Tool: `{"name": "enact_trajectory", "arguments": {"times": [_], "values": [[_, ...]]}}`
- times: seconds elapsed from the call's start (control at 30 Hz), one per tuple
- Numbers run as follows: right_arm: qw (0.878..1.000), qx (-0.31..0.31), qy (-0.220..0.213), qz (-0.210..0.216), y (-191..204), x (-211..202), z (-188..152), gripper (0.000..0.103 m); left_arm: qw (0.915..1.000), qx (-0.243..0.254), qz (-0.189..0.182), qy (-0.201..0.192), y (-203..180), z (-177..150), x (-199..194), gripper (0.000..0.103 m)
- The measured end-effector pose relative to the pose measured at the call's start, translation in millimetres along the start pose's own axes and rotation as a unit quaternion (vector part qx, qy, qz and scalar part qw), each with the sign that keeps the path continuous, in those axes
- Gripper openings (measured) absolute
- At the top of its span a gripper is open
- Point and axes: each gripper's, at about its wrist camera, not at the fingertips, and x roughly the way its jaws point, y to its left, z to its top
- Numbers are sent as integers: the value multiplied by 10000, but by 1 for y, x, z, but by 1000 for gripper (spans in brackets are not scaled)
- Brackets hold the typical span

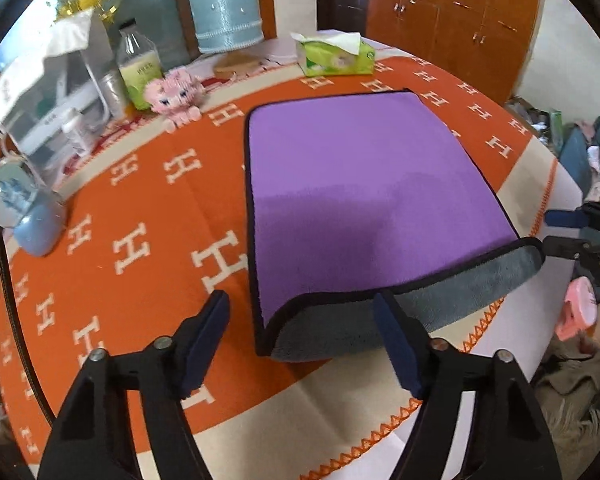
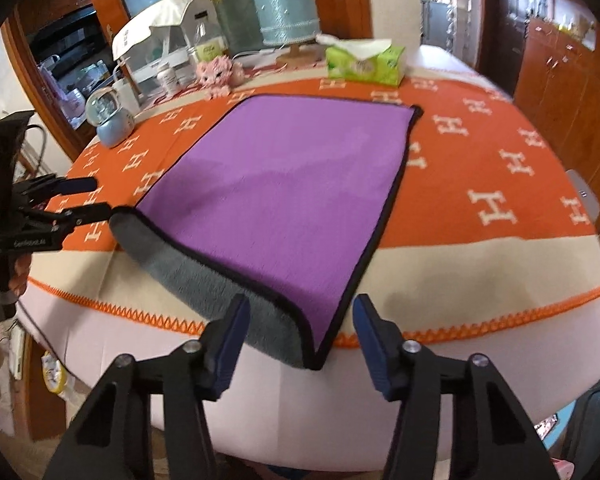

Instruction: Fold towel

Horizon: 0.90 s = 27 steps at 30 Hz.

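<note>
A purple towel (image 1: 360, 184) with black trim and a grey underside lies flat on the orange tablecloth, its near edge curled up so the grey side shows. It also fills the middle of the right wrist view (image 2: 284, 200). My left gripper (image 1: 302, 340) is open, its jaws on either side of the towel's near left corner. My right gripper (image 2: 298, 336) is open around the near right corner. Each gripper also shows open at the edge of the other's view, the right one (image 1: 556, 232) and the left one (image 2: 88, 198).
At the table's far side stand a green tissue box (image 1: 334, 56), a pale blue lamp shade (image 1: 224, 4), a bottle (image 1: 138, 66), a pink plush toy (image 1: 174, 94), a snow globe (image 1: 18, 208) and a white box (image 1: 48, 80). The table edge (image 2: 460, 334) is close in front.
</note>
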Motion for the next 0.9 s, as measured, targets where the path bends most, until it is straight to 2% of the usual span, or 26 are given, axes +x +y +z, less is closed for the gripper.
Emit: {"name": "enact_trajectory", "arguments": {"times": [0.1,0.23,0.43,0.77,0.9], "values": [[9997,-9,154,204,-1,8,-3,42,9995,-57,-257,185,9,1,10,61],[9992,1,269,312,-3,15,-6,40,9976,-44,-506,477,17,1,27,49],[9984,-31,377,429,-5,21,-5,33,9925,-38,-933,783,24,-1,42,40],[9973,39,457,577,-9,26,-1,21,9894,161,-1064,980,21,3,45,37],[9973,17,467,563,-8,27,-1,12,9890,129,-1018,1064,25,3,49,23]]}}
